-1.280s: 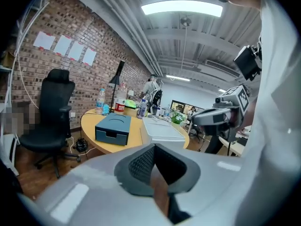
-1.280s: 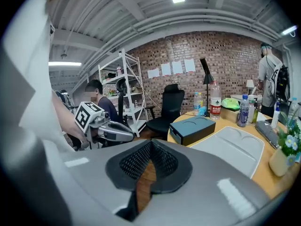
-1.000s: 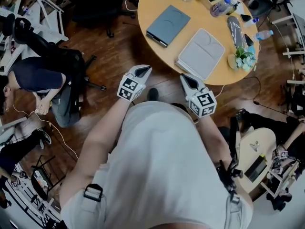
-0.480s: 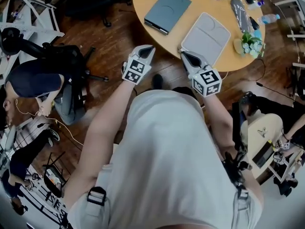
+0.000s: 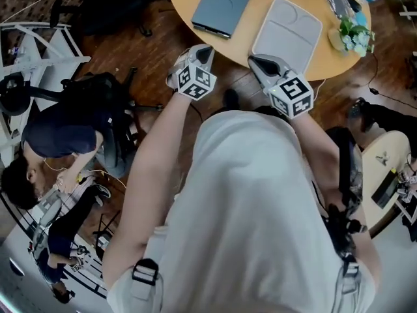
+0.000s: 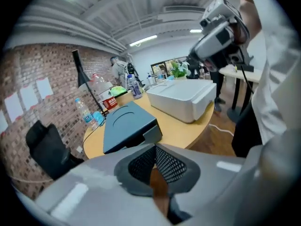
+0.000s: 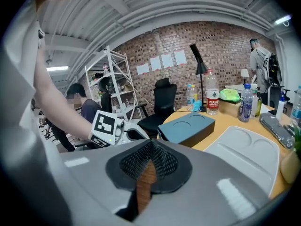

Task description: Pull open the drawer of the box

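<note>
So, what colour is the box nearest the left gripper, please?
The box is dark blue-grey, clearest in the left gripper view.

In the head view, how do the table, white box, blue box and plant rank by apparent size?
1. table
2-3. white box and blue box: near alike, and the blue one is cut by the picture's top edge, so unranked
4. plant

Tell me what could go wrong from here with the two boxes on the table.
1. The left gripper and the right gripper are both shut and empty. Reaching in like that would likely bump a box rather than grip it.
2. The white box and the dark box both sit near the edge of the table. A pull toward the person could drag one off.
</note>
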Demonstrator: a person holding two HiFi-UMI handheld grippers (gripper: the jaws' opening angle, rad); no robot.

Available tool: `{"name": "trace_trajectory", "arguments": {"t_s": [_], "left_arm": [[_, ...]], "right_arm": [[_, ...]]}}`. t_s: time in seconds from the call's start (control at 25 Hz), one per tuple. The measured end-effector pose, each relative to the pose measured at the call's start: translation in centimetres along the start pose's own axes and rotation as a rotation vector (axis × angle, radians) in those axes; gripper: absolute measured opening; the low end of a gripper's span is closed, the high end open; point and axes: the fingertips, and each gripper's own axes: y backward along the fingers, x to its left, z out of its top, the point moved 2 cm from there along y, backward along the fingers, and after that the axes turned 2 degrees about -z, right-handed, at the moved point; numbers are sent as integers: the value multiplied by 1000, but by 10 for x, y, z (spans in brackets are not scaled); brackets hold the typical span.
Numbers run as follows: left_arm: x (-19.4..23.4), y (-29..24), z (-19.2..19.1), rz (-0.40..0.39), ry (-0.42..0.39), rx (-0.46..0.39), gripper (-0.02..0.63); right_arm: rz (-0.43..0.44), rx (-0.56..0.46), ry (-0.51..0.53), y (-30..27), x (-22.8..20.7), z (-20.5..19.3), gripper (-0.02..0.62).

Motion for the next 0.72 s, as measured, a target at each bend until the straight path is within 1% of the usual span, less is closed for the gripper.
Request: {"name": "trace_trajectory", "arguments": {"t_s": [0.12, 0.24, 0.32, 0.4, 0.48, 0.52, 0.72], "left_arm": [[10, -19, -2, 40, -175, 76, 9], [21, -32, -5, 96, -362, 138, 26], [28, -36, -6, 128, -478, 157, 34], [31, -41, -6, 138, -576, 161, 41], [32, -45, -8, 138, -644, 164, 70], [32, -47, -10, 134, -664, 168, 76], [32, -56, -15, 121, -716, 190, 98]], "right_arm": [[3, 9, -2, 0, -8, 4, 7], [2, 11, -9, -2, -11, 9, 8], [-4, 13, -13, -2, -11, 10, 8], [-10, 14, -23, 0, -12, 9, 8], [-21, 13, -37, 2, -16, 8, 8], [-29, 12, -42, 3, -19, 9, 7], [-58, 7, -47, 11, -27, 13, 8]]}}
